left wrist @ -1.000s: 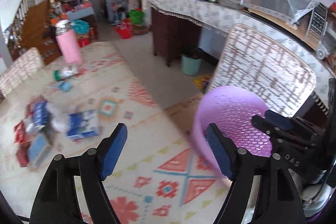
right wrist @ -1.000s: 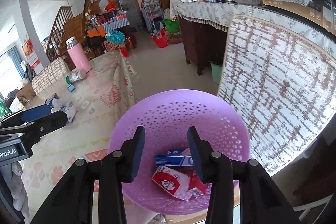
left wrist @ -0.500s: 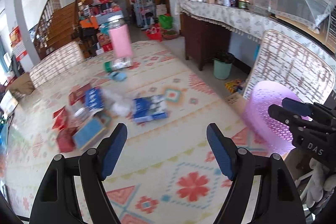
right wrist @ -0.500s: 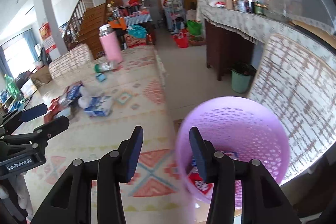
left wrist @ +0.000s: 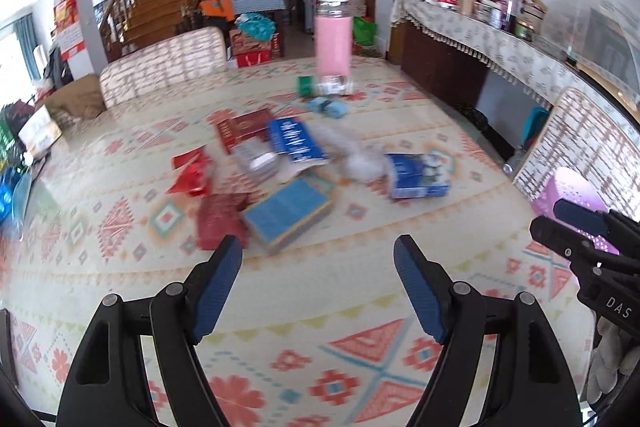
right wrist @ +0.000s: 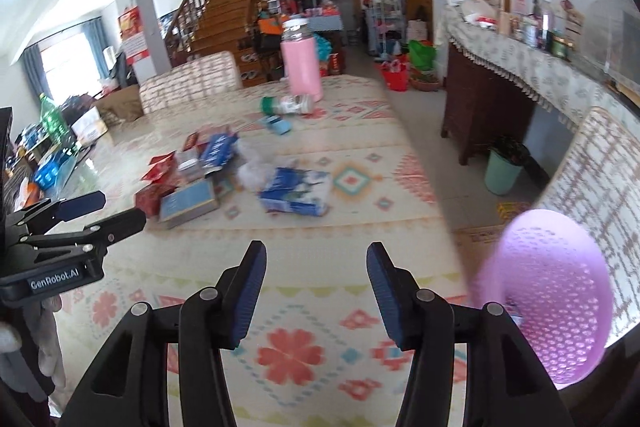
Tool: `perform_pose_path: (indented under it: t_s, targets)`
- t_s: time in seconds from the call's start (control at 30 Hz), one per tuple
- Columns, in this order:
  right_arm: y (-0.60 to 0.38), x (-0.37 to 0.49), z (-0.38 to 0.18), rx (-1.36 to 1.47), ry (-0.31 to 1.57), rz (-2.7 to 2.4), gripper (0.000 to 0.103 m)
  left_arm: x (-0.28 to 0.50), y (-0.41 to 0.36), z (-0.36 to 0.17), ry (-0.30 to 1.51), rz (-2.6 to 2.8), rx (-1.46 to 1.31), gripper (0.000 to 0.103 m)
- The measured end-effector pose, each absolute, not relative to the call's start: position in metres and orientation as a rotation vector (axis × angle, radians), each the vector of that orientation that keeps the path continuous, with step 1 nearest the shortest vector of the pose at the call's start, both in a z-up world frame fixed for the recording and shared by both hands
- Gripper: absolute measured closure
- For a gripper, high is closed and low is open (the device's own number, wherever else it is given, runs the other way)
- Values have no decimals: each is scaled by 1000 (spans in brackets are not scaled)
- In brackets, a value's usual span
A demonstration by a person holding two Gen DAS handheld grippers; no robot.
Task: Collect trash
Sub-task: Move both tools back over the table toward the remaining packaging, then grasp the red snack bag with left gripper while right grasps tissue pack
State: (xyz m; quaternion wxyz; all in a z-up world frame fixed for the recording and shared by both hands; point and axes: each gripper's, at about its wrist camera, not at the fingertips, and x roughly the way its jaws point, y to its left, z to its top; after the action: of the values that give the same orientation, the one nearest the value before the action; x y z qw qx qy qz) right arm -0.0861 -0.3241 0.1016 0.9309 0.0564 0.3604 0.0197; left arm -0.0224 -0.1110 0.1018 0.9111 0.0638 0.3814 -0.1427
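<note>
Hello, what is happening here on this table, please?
A person is collecting trash with a handheld gripper in each hand. Both the left gripper and the right gripper are open and empty above the patterned tablecloth; the right jaws have just been opening. A purple basket sits at the table's edge with some packaging inside. A scatter of boxes and wrappers still lies ahead, including a blue box, a blue and white pack and a red packet.

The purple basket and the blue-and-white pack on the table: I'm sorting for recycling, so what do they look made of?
The purple basket looks like moulded plastic: translucent lilac walls pierced with rows of small holes. The blue-and-white pack seems to be soft printed plastic film, judging by its crumpled, slightly glossy surface, though blur leaves that uncertain.
</note>
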Motion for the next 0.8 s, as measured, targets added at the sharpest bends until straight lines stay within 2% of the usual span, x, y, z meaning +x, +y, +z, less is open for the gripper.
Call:
perform_pose_path:
  t_s: [0.2, 0.33, 0.4, 0.8]
  targets:
    - [-295, -52, 84, 154, 802, 97, 47, 7, -52, 98, 803, -258, 57, 26]
    - [-284, -32, 74, 158, 818, 119, 37, 34, -20, 90, 842, -264, -17, 25]
    - [-280, -22, 71, 152, 825, 129, 36, 46, -7, 85, 861, -272, -61, 25]
    - [-260, 32, 53, 195, 866, 216, 33, 106, 3, 46, 971, -313, -137, 25]
